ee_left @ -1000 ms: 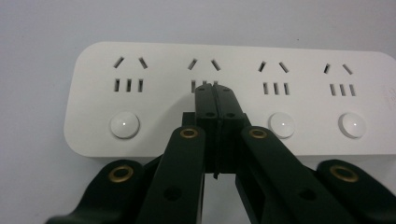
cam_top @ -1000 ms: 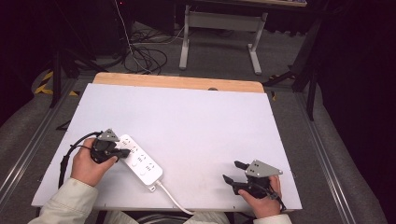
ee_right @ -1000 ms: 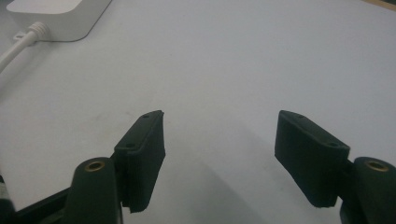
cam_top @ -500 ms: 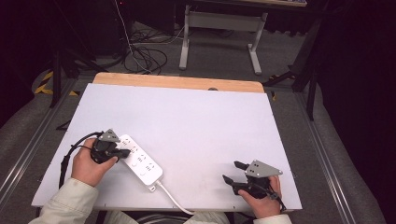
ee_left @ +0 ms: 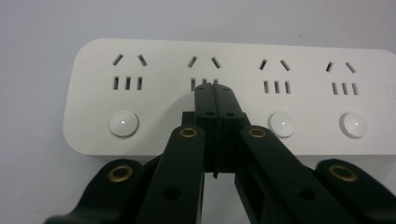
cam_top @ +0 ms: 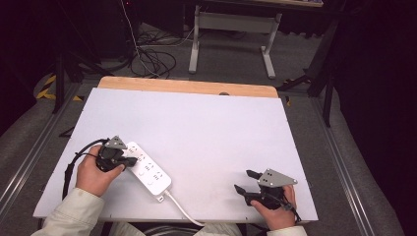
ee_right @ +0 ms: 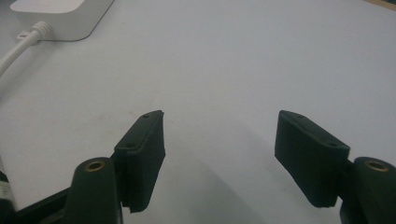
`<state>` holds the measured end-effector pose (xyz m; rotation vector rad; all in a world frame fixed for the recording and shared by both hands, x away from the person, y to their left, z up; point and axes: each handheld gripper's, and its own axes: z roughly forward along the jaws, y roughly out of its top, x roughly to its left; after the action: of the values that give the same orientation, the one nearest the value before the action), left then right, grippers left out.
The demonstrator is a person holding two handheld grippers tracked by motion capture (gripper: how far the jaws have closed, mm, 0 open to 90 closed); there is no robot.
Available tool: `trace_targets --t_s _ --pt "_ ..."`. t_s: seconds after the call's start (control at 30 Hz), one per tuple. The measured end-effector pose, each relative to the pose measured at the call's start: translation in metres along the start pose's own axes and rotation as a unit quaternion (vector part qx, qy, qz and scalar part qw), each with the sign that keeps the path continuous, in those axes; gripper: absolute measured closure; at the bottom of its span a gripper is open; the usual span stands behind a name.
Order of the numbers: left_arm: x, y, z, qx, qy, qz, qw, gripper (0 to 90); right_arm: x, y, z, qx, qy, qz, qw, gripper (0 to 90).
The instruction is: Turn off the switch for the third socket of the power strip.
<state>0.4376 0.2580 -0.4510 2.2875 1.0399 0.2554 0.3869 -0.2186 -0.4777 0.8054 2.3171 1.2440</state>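
Observation:
A white power strip (cam_top: pixel 147 171) lies at the table's near left, its white cable (cam_top: pixel 183 211) running off the front edge. My left gripper (cam_top: pixel 129 161) is shut, and its tips rest over the strip. In the left gripper view the joined jaws cover the strip's (ee_left: pixel 233 56) second socket group, with round white buttons (ee_left: pixel 123 123) along the strip's near side. Near the front right of the table my right gripper (cam_top: pixel 246 181) stands open, nothing between its jaws. From the right gripper view (ee_right: pixel 219 135) the strip's cable end (ee_right: pixel 65 18) lies far off at the upper left.
The white table top (cam_top: pixel 196 132) has a wooden strip (cam_top: pixel 187 87) along its far edge. Beyond it, on the floor, stand a grey desk frame (cam_top: pixel 231 29) and loose black cables (cam_top: pixel 152 54). Metal rails (cam_top: pixel 344 162) run along both sides.

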Motion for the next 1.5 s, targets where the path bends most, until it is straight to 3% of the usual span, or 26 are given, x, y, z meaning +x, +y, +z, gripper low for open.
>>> trace_targets --t_s 0.23,0.3,0.33,0.5,0.97,1.1,1.17,1.4,1.47,1.5 --pt "-0.002 0.001 0.000 0.004 0.001 -0.004 1.0000 90.0 0.000 0.000 0.000 -0.001 0.002 0.000 1.0000 33.5" --pt "-0.006 0.003 -0.004 0.006 0.008 0.000 0.9999 90.0 0.000 0.000 0.001 -0.001 0.001 0.001 1.0000 33.5" --pt "-0.010 0.005 -0.006 0.018 0.026 0.008 0.9994 90.0 0.000 0.000 0.001 -0.001 0.000 0.001 1.0000 33.5" --pt "-0.016 0.008 -0.015 -0.018 0.028 0.009 0.9994 90.0 0.000 0.000 0.000 -0.001 -0.001 0.001 1.0000 33.5" --pt "-0.021 0.012 -0.037 -0.062 0.001 0.017 0.9979 90.0 -0.001 0.000 0.000 0.000 0.000 0.001 1.0000 33.5" --pt "-0.024 0.013 -0.043 -0.062 0.012 0.027 0.9977 90.0 0.000 -0.001 0.000 -0.001 -0.001 0.001 1.0000 33.5" --pt "-0.028 0.014 -0.045 -0.058 0.031 0.041 0.9970 90.0 0.000 -0.001 0.000 0.001 -0.001 0.001 1.0000 33.5" --pt "-0.029 0.015 -0.050 -0.073 0.013 0.040 0.9965 90.0 -0.001 -0.001 0.000 0.001 -0.001 0.000 1.0000 33.5" --pt "-0.029 0.014 -0.051 -0.086 0.005 0.041 0.9955 89.8 0.000 -0.001 0.000 0.001 0.000 0.000 1.0000 33.5" --pt "-0.030 0.014 -0.051 -0.100 0.005 0.038 0.9942 84.8 0.000 -0.001 0.001 0.001 0.000 0.000 1.0000 33.5"
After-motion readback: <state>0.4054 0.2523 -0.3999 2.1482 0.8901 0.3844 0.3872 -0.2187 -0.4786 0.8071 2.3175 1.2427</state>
